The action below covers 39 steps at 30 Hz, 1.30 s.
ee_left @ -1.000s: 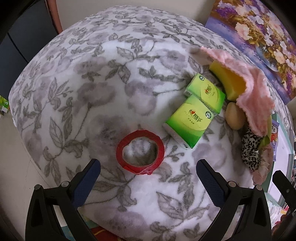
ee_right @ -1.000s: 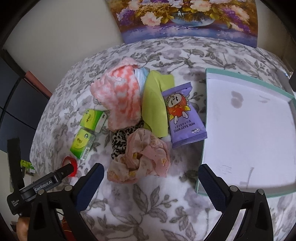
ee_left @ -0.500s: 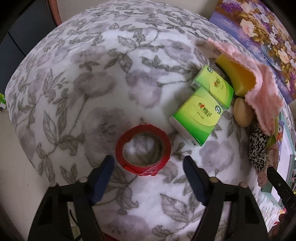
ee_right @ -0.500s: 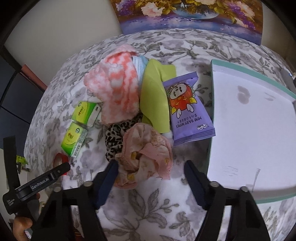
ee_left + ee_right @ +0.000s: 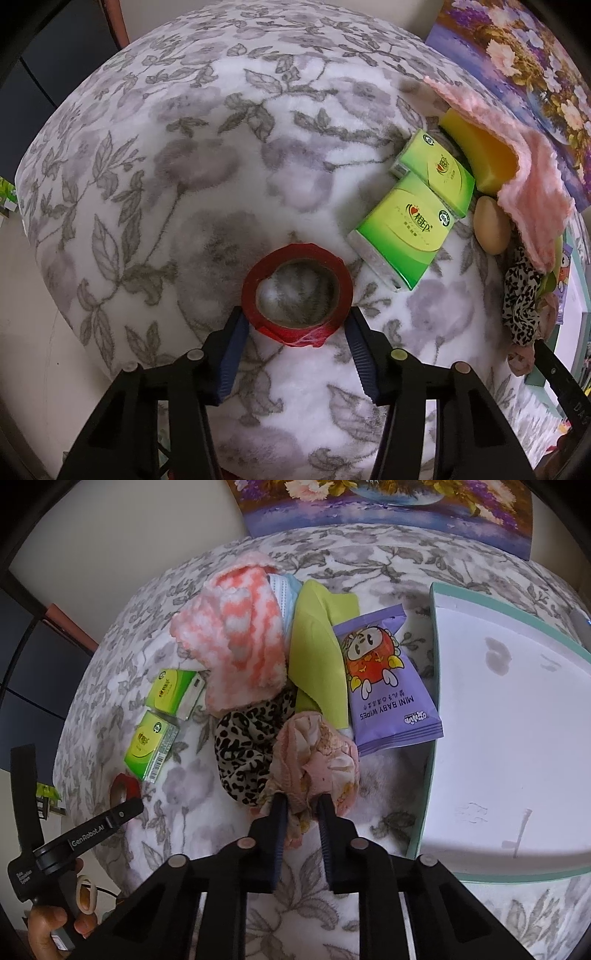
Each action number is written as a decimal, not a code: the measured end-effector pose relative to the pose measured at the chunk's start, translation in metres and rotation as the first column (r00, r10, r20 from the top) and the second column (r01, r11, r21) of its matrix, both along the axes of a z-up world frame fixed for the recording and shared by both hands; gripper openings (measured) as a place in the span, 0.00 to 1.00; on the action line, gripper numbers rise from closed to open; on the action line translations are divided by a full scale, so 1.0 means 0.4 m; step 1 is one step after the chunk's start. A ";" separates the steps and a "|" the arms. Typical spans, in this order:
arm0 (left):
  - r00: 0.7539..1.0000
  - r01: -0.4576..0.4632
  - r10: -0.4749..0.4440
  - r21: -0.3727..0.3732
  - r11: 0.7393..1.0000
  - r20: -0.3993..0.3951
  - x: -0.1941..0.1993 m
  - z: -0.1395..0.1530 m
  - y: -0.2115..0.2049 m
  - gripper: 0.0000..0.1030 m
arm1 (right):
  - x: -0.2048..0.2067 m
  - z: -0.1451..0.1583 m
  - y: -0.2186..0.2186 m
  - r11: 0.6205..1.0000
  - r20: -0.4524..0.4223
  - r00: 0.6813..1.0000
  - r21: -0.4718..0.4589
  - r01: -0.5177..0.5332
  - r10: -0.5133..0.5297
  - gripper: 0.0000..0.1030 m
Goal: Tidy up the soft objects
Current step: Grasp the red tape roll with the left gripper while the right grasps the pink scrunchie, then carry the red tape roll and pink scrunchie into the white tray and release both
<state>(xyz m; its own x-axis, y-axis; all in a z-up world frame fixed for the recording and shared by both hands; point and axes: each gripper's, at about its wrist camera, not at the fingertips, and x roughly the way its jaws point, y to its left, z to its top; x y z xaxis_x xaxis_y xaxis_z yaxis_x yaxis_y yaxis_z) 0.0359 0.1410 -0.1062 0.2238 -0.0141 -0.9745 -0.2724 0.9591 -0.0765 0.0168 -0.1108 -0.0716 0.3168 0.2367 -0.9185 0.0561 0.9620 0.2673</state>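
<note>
A red tape roll [image 5: 299,253] lies on the flowered fleece cover [image 5: 184,166]. My left gripper [image 5: 294,315] points down over it, jaws closing, and both blue pads touch the roll's sides. In the right wrist view my right gripper [image 5: 303,799] is closing too, its pads pinching the near edge of a crumpled pink floral cloth [image 5: 317,760]. A leopard-print cloth [image 5: 247,753] touches that cloth on the left. Behind them lie a pink-and-white fluffy towel [image 5: 240,638], a lime green cloth [image 5: 314,646] and a purple pack of baby wipes [image 5: 388,694].
Two green tissue packs [image 5: 402,229] lie beside the tape, with a yellow sponge [image 5: 480,155] and a beige oval thing [image 5: 491,229] under the towel's edge. A white tray with a teal rim [image 5: 428,738] sits at the right. A flower painting [image 5: 388,513] leans at the back.
Both grippers have gone from wide open to closed in. The left jaws now meet the tape roll and the right jaws pinch the pink floral cloth. Neither hand has shifted much.
</note>
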 end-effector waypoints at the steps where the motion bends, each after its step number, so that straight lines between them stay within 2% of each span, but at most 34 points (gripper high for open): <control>1: 1.000 -0.001 0.001 -0.002 1.000 0.001 0.000 0.000 0.002 0.54 | 0.001 0.001 0.001 1.000 0.001 1.000 0.000 0.001 -0.001 0.14; 11: 1.000 0.024 -0.024 -0.016 1.000 0.020 -0.012 0.024 -0.017 0.53 | -0.005 0.018 -0.003 1.000 0.015 1.000 0.009 -0.014 0.013 0.06; 13: 0.999 0.023 -0.022 -0.013 1.000 0.031 -0.017 0.036 -0.020 0.53 | -0.008 0.027 -0.007 1.000 0.021 1.000 0.015 -0.015 0.015 0.03; 21: 0.996 0.041 -0.041 0.006 0.999 0.075 -0.033 0.114 -0.052 0.53 | -0.022 0.076 -0.022 0.999 0.072 0.997 0.053 -0.014 0.010 0.03; 25: 0.988 0.068 -0.069 0.012 0.998 0.140 -0.045 0.198 -0.084 0.53 | -0.026 0.106 -0.041 0.996 0.100 0.995 0.088 0.003 -0.012 0.03; 30: 0.971 0.118 -0.122 0.032 0.992 0.204 -0.038 0.295 -0.139 0.53 | -0.038 0.179 -0.070 0.990 0.182 0.982 0.142 0.026 -0.052 0.03; 36: 0.937 0.187 -0.194 0.052 0.981 0.289 -0.013 0.425 -0.219 0.53 | -0.055 0.284 -0.125 0.983 0.302 0.947 0.175 0.061 -0.113 0.03; 39: 0.915 0.232 -0.242 0.071 0.970 0.323 0.000 0.482 -0.283 0.53 | -0.065 0.326 -0.165 0.982 0.349 0.925 0.163 0.099 -0.152 0.03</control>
<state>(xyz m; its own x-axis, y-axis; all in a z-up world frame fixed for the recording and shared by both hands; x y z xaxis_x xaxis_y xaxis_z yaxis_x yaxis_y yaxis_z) 0.0360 0.0279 0.0867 0.5238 -0.0775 -0.8483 -0.0017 0.9958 -0.0920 -0.0091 -0.1768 0.0588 0.6539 0.2907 -0.6986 0.0494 0.9049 0.4228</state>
